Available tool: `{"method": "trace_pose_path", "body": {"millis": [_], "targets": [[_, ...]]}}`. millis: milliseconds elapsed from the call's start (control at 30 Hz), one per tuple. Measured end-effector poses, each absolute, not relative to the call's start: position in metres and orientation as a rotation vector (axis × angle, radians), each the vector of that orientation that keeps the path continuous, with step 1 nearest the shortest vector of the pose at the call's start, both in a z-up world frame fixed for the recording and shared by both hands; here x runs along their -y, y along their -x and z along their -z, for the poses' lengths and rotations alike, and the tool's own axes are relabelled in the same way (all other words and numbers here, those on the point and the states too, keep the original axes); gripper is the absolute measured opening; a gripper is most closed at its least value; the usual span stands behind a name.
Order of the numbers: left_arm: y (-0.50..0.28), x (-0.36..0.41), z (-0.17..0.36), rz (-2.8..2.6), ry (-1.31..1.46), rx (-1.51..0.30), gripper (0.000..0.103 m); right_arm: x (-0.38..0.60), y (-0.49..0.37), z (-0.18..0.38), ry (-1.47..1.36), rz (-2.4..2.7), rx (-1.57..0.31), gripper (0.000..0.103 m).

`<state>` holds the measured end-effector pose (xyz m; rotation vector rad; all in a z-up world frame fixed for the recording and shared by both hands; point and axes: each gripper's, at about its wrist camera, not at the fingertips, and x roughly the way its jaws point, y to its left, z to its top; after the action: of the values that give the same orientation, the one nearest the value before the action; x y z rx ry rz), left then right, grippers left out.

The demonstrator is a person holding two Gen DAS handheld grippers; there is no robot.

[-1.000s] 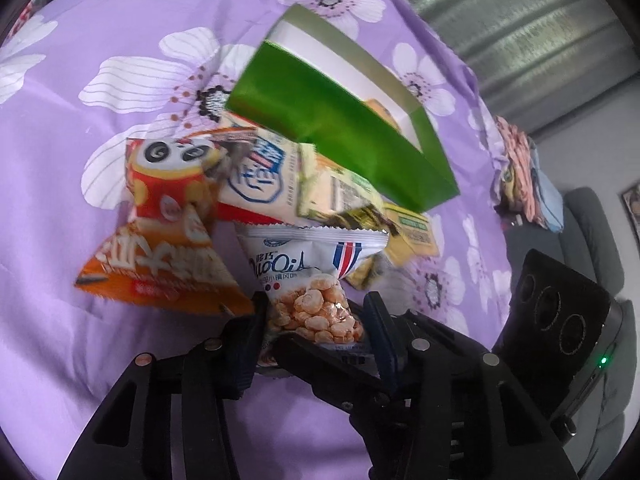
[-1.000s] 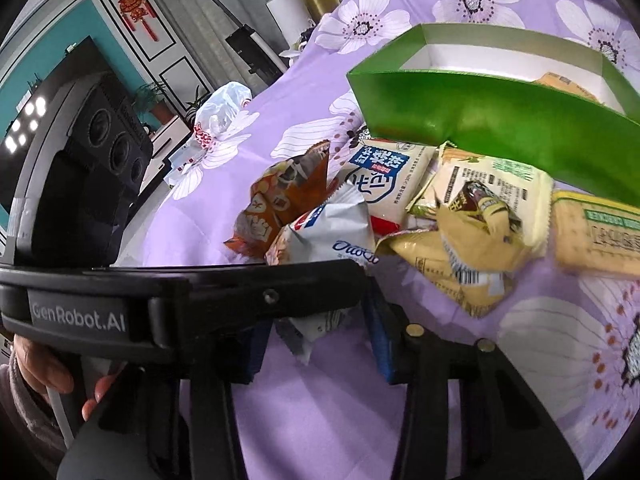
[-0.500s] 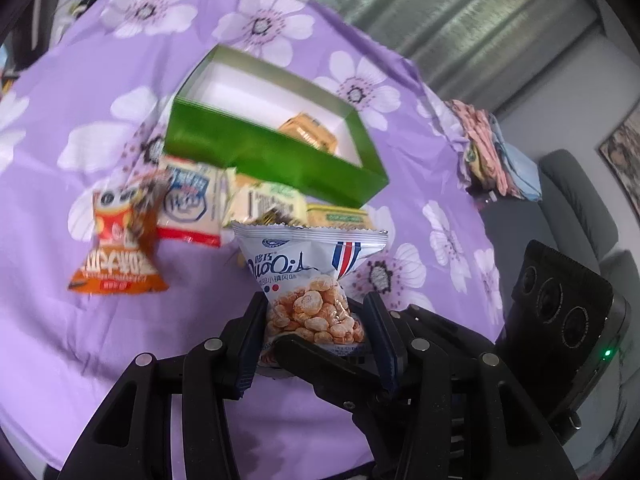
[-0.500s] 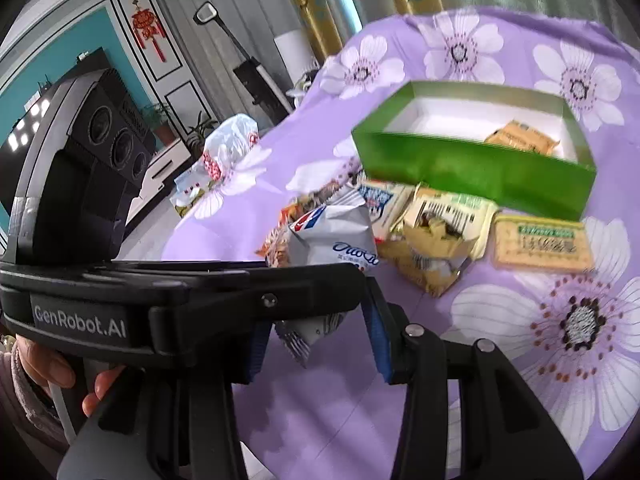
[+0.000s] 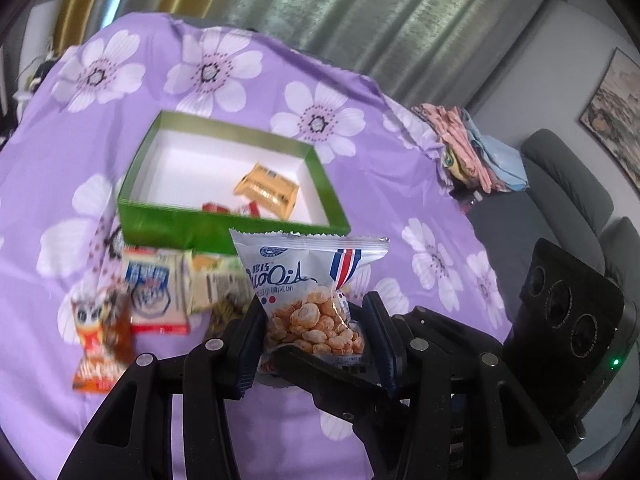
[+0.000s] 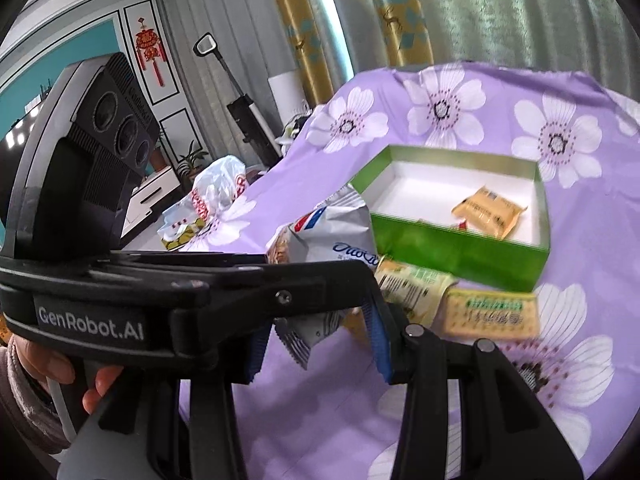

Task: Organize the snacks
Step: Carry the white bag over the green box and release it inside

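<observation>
Both grippers hold one white snack bag (image 5: 308, 280) up in the air above the purple flowered cloth (image 5: 224, 60). The left gripper (image 5: 314, 332) has its two fingers pressed on the bottom of the bag, where round golden puffs show through a clear window. The right gripper (image 6: 316, 340) pinches the same bag (image 6: 332, 240) near its crinkled bottom edge, and its fingers are closed on it too. A hand (image 6: 60, 372) in a grey sleeve holds the left gripper's handle. Behind the bag sits a green box (image 5: 168, 224) with a white inside. A gold packet (image 5: 266, 190) lies in the box, and something red (image 5: 212, 208) lies next to it. More snacks lie on the cloth just in front of the box: an orange bag with an owl (image 5: 100, 336), a blue and white packet (image 5: 154, 292), a pale green packet (image 6: 412, 284) and a yellow cracker packet (image 6: 490, 316). They look blurry.
</observation>
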<state>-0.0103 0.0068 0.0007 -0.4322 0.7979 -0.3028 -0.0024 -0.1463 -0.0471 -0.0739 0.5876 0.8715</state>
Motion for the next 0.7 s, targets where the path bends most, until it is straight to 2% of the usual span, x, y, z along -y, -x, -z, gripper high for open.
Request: {"method": "trace_pose_path", "body": {"millis": [700], "targets": [[-0.094,-0.039,0.009,0.316,0.465,-0.835,0.048,0.119,-0.102,0.041,0.072,-0.849,-0.602,0.044]]}}
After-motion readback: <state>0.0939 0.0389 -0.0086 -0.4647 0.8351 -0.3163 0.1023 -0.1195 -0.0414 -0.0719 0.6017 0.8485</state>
